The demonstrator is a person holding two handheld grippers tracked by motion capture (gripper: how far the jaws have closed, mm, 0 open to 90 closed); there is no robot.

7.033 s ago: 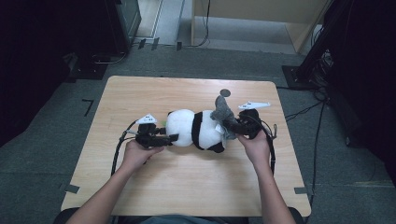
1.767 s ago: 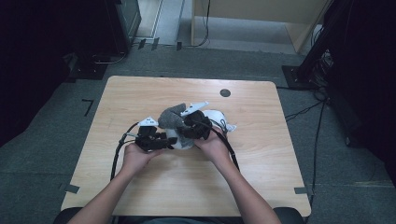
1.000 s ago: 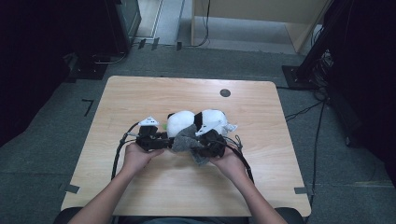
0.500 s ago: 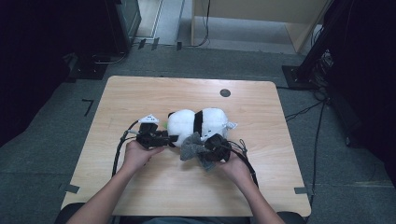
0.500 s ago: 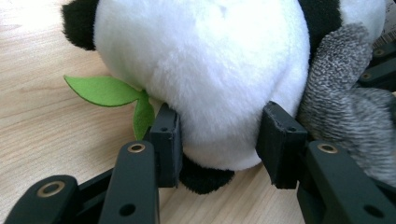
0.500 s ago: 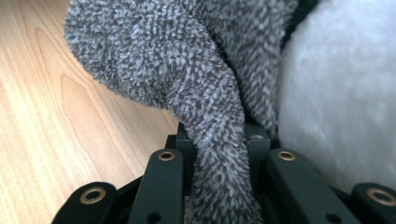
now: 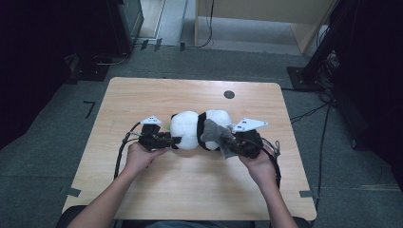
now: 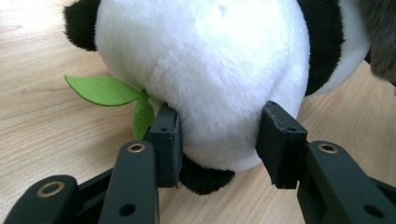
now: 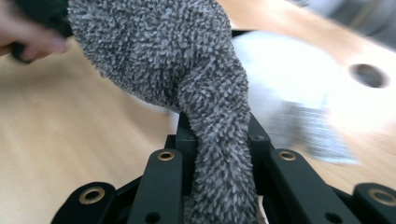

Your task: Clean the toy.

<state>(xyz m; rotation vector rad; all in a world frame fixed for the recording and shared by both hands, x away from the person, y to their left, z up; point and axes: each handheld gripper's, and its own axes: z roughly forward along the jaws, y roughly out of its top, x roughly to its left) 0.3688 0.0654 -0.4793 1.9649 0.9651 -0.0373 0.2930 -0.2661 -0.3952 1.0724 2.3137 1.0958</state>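
A black-and-white plush panda [image 7: 199, 129] lies on its side in the middle of the wooden table [image 7: 142, 97]. My left gripper [image 7: 167, 141] is shut on the panda's white rounded end [image 8: 205, 70], its pads [image 8: 166, 140] pressing into the plush from both sides; a green felt leaf [image 8: 105, 91] sticks out beside it. My right gripper [image 7: 228, 145] is shut on a grey fuzzy cloth [image 9: 187, 70], which drapes over the panda's right part [image 7: 216, 135]. The cloth hangs bunched between the jaws in the right gripper view.
A round hole [image 7: 229, 94] sits in the tabletop behind the panda. Cables [image 7: 121, 152] trail from both grippers across the table. Dark equipment and a wooden cabinet [image 7: 266, 19] stand on the floor beyond the far edge.
My right gripper has carried the grey cloth up and to the right, from the panda's front side onto its right part. The left gripper and the panda have stayed put.
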